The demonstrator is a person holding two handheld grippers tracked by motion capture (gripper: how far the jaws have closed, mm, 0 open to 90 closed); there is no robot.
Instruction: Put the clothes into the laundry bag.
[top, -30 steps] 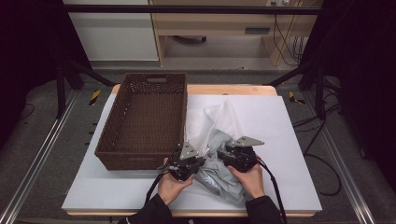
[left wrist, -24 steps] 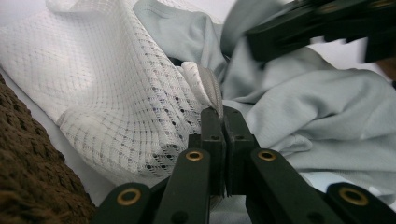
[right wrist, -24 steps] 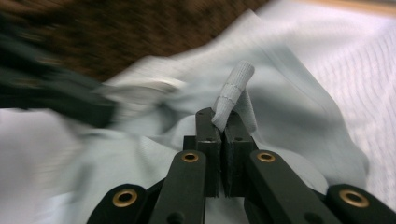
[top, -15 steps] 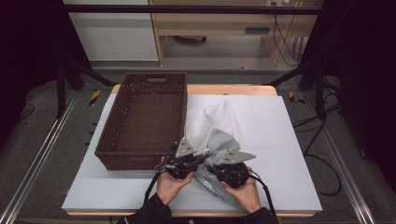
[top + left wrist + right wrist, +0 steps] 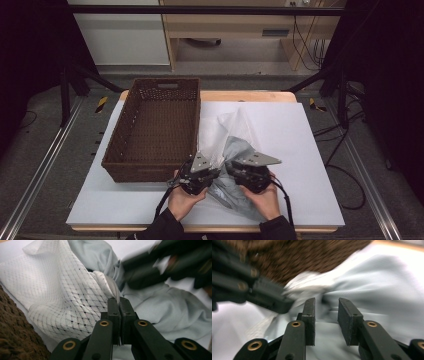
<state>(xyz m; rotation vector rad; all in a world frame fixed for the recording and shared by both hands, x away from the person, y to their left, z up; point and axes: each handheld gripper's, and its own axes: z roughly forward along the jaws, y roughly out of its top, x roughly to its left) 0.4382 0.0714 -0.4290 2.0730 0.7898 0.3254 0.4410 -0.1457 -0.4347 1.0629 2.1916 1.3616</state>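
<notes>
Near table edge, right of basket: mesh bag (image 5: 227, 132) and grey cloth (image 5: 235, 187) lying together, cloth partly inside bag, both between the hands
Table: white board (image 5: 300, 145); brown basket (image 5: 157, 125) on its left half, nothing visible inside
Left gripper (image 5: 117, 303): jaws closed on the zipper edge of bag (image 5: 72, 300); hem pinched thin between pads
Right gripper (image 5: 325, 307): jaws parted, just been opening; nothing between pads; cloth (image 5: 372, 287) lying below and ahead, untouched by pads as far as seen
Bag, likely handling: light, limp, no stiffness; open weave apt to snag on jaw corners; sags shut unless mouth held apart
Cloth, likely handling: soft, light, smooth knit; bunches and slides rather than lifts whole; not fragile
Where to grip bag: at hem or zipper tape, thicker and firmer than net
Where to grip cloth: on a raised fold near the bag mouth, pinching several layers; flat single layer probably slips
Risk: catching net together with cloth, dragging bag along
</notes>
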